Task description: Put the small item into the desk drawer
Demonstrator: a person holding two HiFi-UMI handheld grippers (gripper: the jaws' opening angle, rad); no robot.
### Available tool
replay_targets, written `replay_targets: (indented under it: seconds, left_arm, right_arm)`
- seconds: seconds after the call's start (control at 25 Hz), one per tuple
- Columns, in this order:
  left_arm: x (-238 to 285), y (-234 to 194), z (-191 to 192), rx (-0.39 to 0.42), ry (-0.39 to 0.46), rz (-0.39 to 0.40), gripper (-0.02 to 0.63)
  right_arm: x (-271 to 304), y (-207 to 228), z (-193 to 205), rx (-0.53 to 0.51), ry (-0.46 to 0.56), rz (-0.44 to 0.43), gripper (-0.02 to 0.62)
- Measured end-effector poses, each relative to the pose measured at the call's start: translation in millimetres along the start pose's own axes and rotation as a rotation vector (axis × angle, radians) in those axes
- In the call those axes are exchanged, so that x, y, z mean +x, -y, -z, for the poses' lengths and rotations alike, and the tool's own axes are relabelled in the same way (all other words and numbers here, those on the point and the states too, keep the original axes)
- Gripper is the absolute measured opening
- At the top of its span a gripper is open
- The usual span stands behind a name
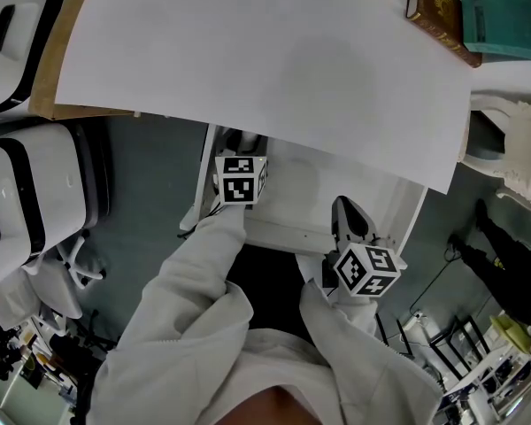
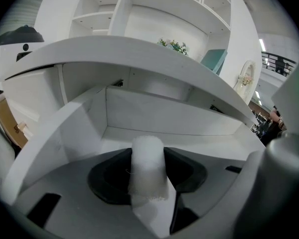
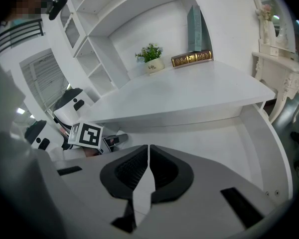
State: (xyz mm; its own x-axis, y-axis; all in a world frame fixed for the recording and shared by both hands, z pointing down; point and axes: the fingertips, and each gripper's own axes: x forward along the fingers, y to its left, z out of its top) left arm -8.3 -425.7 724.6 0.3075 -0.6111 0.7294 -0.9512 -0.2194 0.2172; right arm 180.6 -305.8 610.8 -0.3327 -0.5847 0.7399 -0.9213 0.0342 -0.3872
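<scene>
The small item (image 2: 147, 167) is a white, foam-like cylinder standing upright between the black pads of my left gripper (image 2: 148, 158), which is shut on it. It hangs over the near left part of the open white desk drawer (image 2: 199, 139). In the head view only that gripper's marker cube (image 1: 240, 179) shows, at the drawer's left, under the desk edge. My right gripper (image 1: 349, 216) is over the drawer's front right part (image 1: 311, 195). In the right gripper view its jaws (image 3: 148, 158) meet with nothing between them, above the bare drawer floor (image 3: 217, 143).
The white desk top (image 1: 274, 60) overhangs the back of the drawer. A brown book (image 1: 438, 11) and a teal book (image 1: 504, 20) lie at its far right, and a small potted plant (image 3: 150, 54) stands behind. White chairs (image 1: 35, 193) stand to the left and an ornate white stand (image 1: 513, 140) to the right.
</scene>
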Motion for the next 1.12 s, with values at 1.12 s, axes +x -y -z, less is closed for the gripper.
replay_targets:
  seconds: [1.12]
  left_arm:
    - [-71, 40, -1, -0.029, -0.028, 0.166, 0.342]
  right_arm:
    - [-30, -22, 5, -0.020, 0.099, -0.040, 0.038]
